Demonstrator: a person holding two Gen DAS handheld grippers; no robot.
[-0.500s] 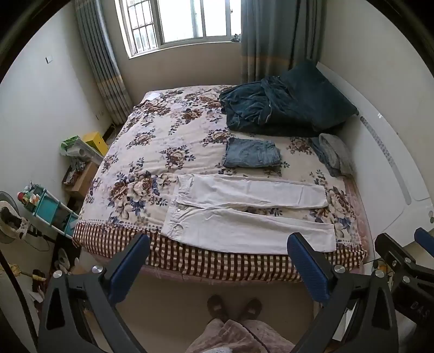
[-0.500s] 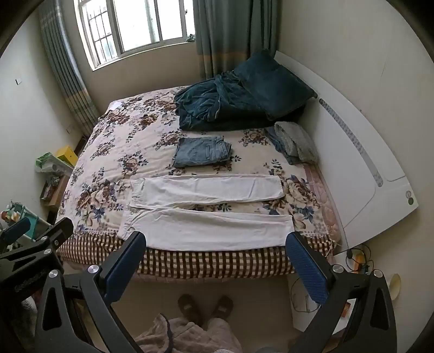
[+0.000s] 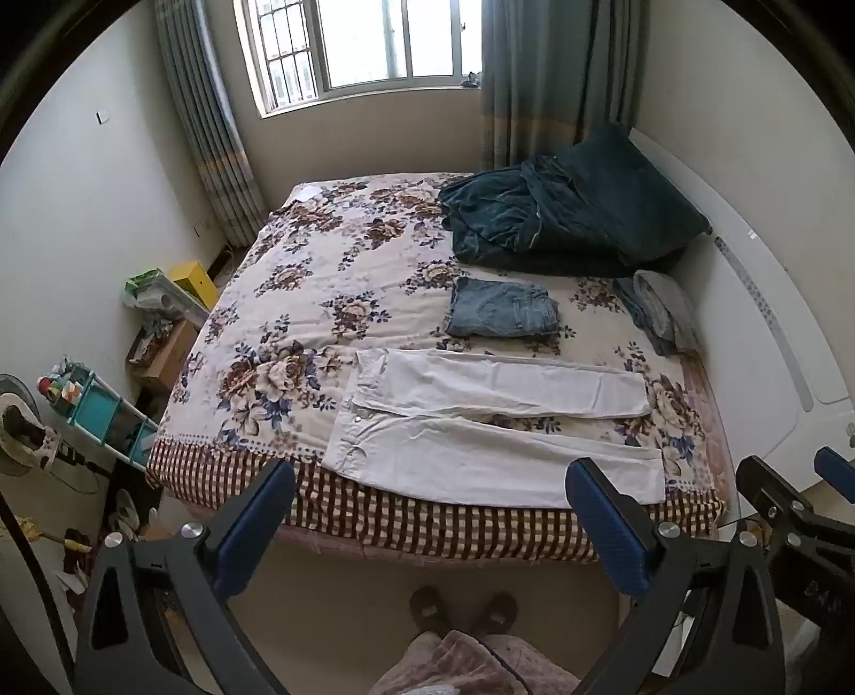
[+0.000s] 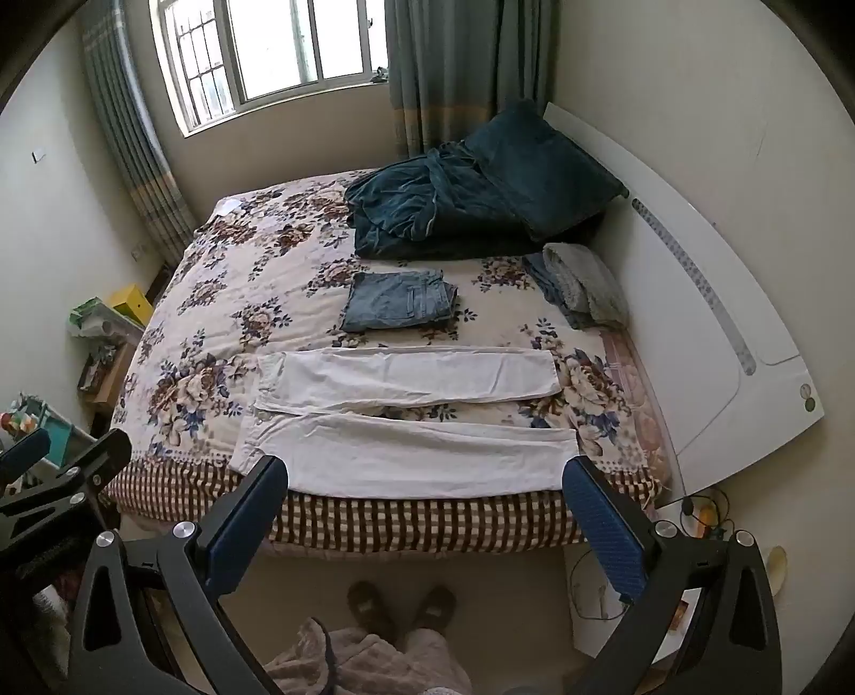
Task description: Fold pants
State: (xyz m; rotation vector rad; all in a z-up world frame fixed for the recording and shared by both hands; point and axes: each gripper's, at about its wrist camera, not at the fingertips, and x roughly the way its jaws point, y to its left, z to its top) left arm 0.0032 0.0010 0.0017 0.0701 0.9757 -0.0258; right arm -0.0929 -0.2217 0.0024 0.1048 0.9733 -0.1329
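Pants [image 3: 481, 427], white and unfolded, lie flat on the bed [image 3: 320, 299], along its near edge, waist to the left and both legs stretched out to the right, slightly apart. We see the nearer leg reach the checked border of the bed cover.

We hold both grippers above the floor in front of the bed, tilted down toward it. Our left gripper [image 3: 430, 521] has its jaws spread as wide as they go, with nothing between them. Our right gripper [image 4: 425, 516] is likewise fully spread and holds nothing. Neither touches the pants.

Just behind the pants on the bed sit folded jeans [image 3: 499, 315]. Farther back on the bed lies a dark teal blanket [image 3: 534, 224] with a pillow [image 3: 625, 187] of the same colour against the headboard [image 4: 694, 299]. A grey bundle [image 4: 585, 286] rests on the bed beside the headboard, right of the jeans.

On the floor before the bed we see our slippers [image 3: 462, 609]. A window [image 3: 368, 43] stands on the wall beyond the bed, and a small teal shelf [image 3: 101, 417] stands left of the bed.
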